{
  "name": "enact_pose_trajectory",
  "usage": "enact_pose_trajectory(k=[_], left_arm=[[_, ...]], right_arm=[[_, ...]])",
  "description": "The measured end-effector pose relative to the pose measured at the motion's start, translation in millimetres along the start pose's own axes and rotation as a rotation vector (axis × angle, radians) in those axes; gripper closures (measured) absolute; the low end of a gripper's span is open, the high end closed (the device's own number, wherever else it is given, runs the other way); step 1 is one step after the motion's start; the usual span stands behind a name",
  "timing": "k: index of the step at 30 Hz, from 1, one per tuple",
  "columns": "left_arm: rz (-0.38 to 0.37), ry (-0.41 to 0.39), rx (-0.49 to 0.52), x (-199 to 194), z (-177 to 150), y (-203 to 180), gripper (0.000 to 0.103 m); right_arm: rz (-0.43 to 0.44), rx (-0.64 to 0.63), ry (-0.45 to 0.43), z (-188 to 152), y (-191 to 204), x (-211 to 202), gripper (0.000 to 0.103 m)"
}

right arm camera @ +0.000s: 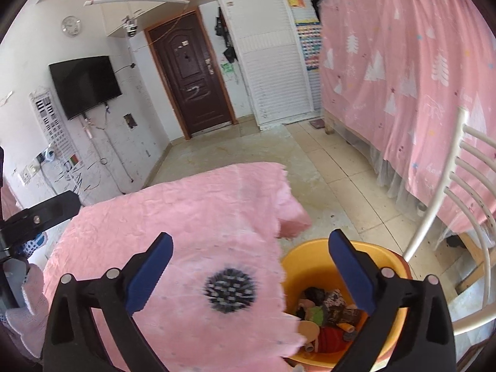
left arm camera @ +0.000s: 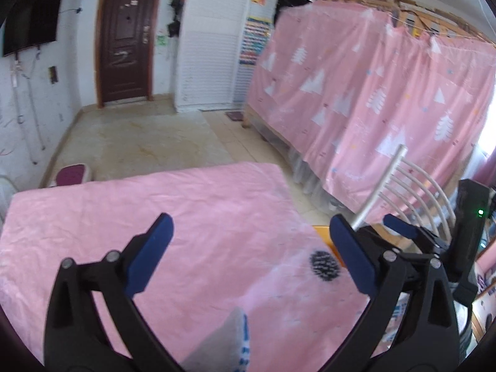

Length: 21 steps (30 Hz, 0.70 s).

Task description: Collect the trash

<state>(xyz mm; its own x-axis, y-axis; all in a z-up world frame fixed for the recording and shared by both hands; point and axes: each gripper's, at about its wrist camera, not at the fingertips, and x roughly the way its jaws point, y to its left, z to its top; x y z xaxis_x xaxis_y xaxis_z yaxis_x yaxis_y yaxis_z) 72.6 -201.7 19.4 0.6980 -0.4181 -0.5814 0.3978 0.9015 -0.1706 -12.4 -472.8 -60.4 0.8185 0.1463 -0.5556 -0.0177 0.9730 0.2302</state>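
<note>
An orange basin (right arm camera: 310, 257) stands on the floor by the table's right edge, holding several small scraps of trash (right arm camera: 328, 313); only a sliver of the basin (left arm camera: 322, 232) shows in the left wrist view. My right gripper (right arm camera: 251, 236) is open and empty, above the pink tablecloth's (right arm camera: 186, 217) edge and the basin. My left gripper (left arm camera: 250, 218) is open and empty over the tablecloth (left arm camera: 155, 201). A black spiky round spot (right arm camera: 231, 290) lies on the cloth near the basin, also in the left wrist view (left arm camera: 324, 265); whether it is an object or a print I cannot tell.
A white slatted chair (right arm camera: 449, 217) stands right of the basin. Behind it a pink curtain (right arm camera: 403, 93) drapes a bunk bed. A purple-topped stool (left arm camera: 73, 175) sits beyond the table's far left corner. A gloved fingertip (left arm camera: 235, 341) shows at the bottom edge.
</note>
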Motion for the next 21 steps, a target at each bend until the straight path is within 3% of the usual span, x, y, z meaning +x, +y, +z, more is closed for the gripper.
enact_pose_trajectory(k=[2,11,21], left_arm=[[0.064,-0.033,-0.013,-10.8,-2.4,17.1,0.006],[0.206,-0.092,-0.095,-47.8,-13.5,76.2,0.006],[0.299,-0.093,-0.161,-73.3,-31.4,120.8,0.006]], right_arm=[[0.022,-0.026,-0.001,2.9,20.5,2.9,0.011],[0.097,-0.092,-0.011,7.2,90.3,18.7,0.011],[0.155,-0.143,0.014,-0.9,133.0,37.1,0.011]])
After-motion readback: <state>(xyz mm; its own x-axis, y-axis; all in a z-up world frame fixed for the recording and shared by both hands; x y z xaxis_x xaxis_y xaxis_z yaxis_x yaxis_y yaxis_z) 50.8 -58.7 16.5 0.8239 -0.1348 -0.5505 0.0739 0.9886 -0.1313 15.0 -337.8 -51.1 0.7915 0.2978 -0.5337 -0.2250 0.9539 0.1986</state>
